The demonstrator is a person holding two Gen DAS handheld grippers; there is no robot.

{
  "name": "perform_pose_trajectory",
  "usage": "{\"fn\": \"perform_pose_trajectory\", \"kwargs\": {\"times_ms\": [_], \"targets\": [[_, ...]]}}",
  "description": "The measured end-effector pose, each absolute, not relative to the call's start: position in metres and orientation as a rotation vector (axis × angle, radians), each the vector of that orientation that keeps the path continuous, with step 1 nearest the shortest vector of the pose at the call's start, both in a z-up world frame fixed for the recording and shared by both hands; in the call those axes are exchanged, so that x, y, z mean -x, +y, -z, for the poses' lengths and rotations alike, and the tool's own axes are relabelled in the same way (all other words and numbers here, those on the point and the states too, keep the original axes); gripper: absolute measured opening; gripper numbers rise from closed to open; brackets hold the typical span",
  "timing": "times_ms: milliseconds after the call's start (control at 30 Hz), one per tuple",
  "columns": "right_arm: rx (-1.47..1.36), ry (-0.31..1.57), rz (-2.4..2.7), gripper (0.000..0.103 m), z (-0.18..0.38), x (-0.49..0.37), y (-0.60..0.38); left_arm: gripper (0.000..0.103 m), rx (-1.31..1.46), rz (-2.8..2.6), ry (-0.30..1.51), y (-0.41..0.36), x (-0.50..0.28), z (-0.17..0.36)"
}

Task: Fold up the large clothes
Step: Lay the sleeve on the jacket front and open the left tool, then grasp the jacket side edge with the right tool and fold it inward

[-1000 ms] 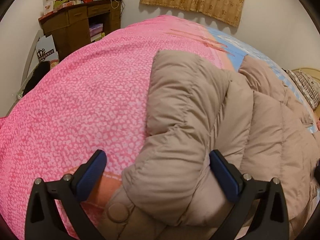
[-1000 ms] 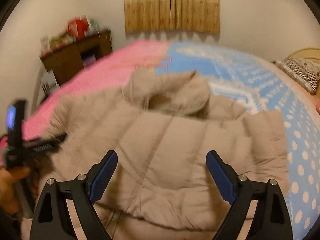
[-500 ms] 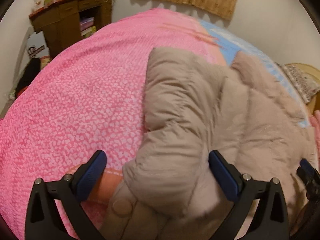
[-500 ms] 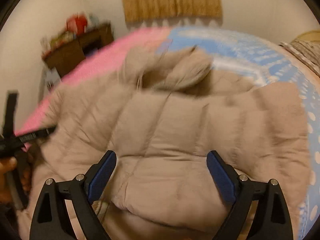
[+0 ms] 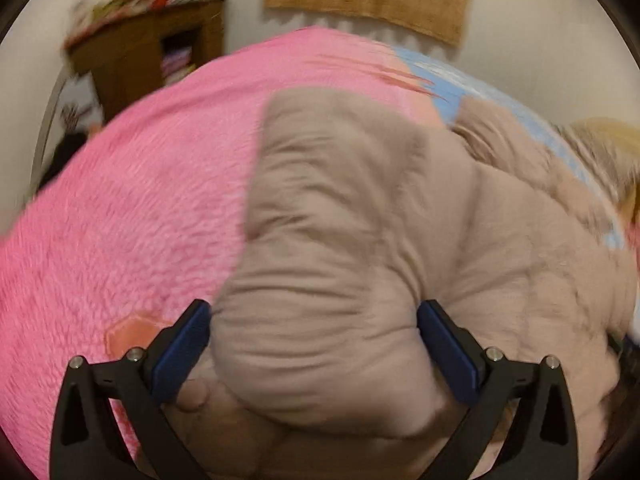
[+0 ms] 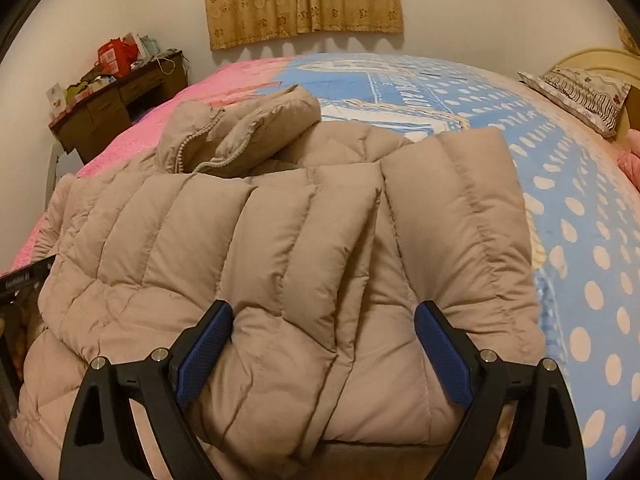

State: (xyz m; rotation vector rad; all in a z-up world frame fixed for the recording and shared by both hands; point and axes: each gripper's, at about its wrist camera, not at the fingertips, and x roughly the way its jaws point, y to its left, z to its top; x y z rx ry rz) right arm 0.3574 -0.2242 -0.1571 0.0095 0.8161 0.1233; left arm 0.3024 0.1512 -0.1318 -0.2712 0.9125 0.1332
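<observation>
A beige quilted puffer jacket (image 6: 304, 216) lies on the bed with both sleeves folded in over its body and its hood (image 6: 240, 136) at the far end. My right gripper (image 6: 324, 316) is open at the near hem, its blue pads either side of the folded padding. In the blurred left wrist view, my left gripper (image 5: 314, 320) is open too, and the jacket's folded left sleeve (image 5: 328, 240) bulges between its pads. A snap button (image 5: 194, 396) shows near the left pad. The left gripper (image 6: 24, 280) also peeks in at the right wrist view's left edge.
The bed cover is pink (image 5: 120, 220) on the left half and blue with white dots (image 6: 592, 240) on the right. A cluttered brown desk (image 6: 116, 96) stands against the left wall. Curtains (image 6: 304, 0) hang behind, and a striped pillow (image 6: 580, 92) lies far right.
Both grippers have moved in closer to the jacket. Its hem now sits between the right pads and the sleeve fills the space between the left pads. Both stay open.
</observation>
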Motion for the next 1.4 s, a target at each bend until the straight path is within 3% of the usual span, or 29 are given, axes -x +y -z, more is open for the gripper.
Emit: {"fn": "perform_pose_trajectory", "kwargs": {"times_ms": [333,467,567,600,667,700,733,800,1067,1267,1367,1400], "targets": [[-0.234,0.699,-0.185,0.093,0.147,-0.337,-0.259,0.103,0.167,-0.141,0.876,0.131,-0.286,0.123],[-0.298,0.748,-0.253,0.092,0.145,-0.33,-0.254,0.103,0.203,-0.141,0.876,0.138,-0.281,0.119],[-0.259,0.791,-0.289,0.071,0.148,-0.326,-0.238,0.103,0.255,-0.141,0.903,0.148,-0.284,0.125],[-0.256,0.802,-0.306,0.056,0.148,-0.326,-0.235,0.103,0.264,-0.139,0.902,0.148,-0.284,0.125],[-0.261,0.815,-0.339,0.043,0.151,-0.326,-0.233,0.103,0.254,-0.14,0.9,0.146,-0.281,0.124],[-0.271,0.824,-0.35,0.025,0.152,-0.326,-0.233,0.103,0.247,-0.136,0.9,0.146,-0.279,0.124],[-0.291,0.836,-0.368,0.017,0.152,-0.326,-0.233,0.103,0.243,-0.132,0.903,0.148,-0.277,0.123],[-0.309,0.842,-0.398,0.01,0.148,-0.32,-0.232,0.103,0.243,-0.123,0.906,0.152,-0.272,0.122],[-0.299,0.888,-0.526,0.008,0.121,-0.25,-0.207,0.103,0.261,-0.088,0.897,0.171,-0.263,0.122],[-0.25,1.046,-0.53,0.008,0.168,-0.233,-0.189,0.103,0.243,-0.094,0.881,0.166,-0.256,0.117],[-0.218,1.022,-0.515,0.009,0.164,-0.225,-0.189,0.103,0.262,-0.089,0.884,0.17,-0.249,0.113],[-0.235,1.022,-0.502,0.014,0.16,-0.226,-0.193,0.103,0.254,-0.093,0.875,0.17,-0.244,0.108]]}}
